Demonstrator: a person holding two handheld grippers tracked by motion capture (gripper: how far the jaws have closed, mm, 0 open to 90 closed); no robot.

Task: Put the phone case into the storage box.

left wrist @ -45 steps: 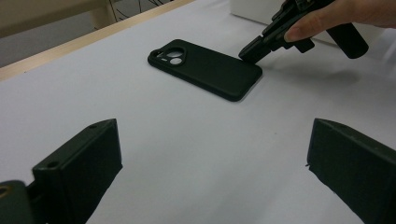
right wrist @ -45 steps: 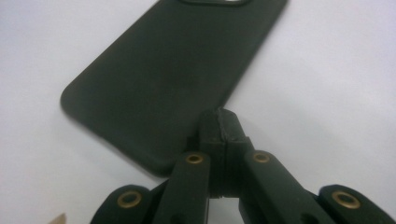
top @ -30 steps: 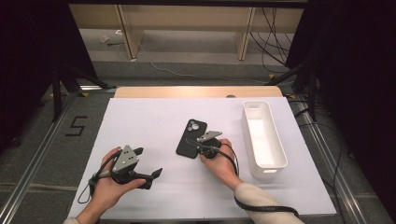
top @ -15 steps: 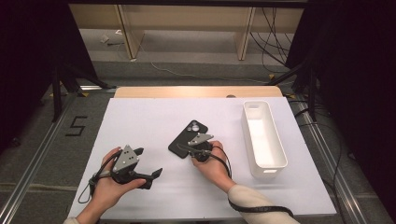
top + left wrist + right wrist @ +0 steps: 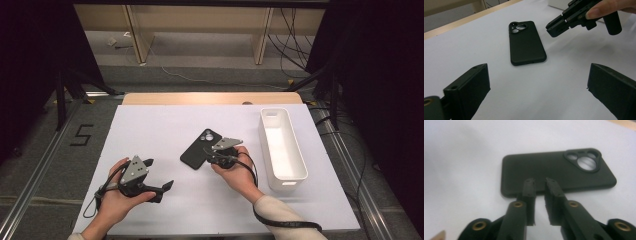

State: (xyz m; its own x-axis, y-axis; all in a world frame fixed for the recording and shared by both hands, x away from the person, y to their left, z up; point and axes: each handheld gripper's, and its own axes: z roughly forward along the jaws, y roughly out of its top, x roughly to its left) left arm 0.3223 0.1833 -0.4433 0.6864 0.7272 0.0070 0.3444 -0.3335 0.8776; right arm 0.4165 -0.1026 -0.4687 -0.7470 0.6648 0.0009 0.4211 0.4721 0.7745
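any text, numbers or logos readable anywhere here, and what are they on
"5": marked in black on the grey floor left of the table, in the high view.
Phone case: no brand, word or logo on its black back in either gripper view.
White bin: no label or print visible.
Grippers: no lettering visible.

Matt black case on smooth white sheet

The phone case [image 5: 554,175] looks like matt, soft plastic; the table sheet [image 5: 165,130] is smooth and paper-like, the bin [image 5: 282,150] glossy white plastic, the table edge [image 5: 210,98] pale wood.
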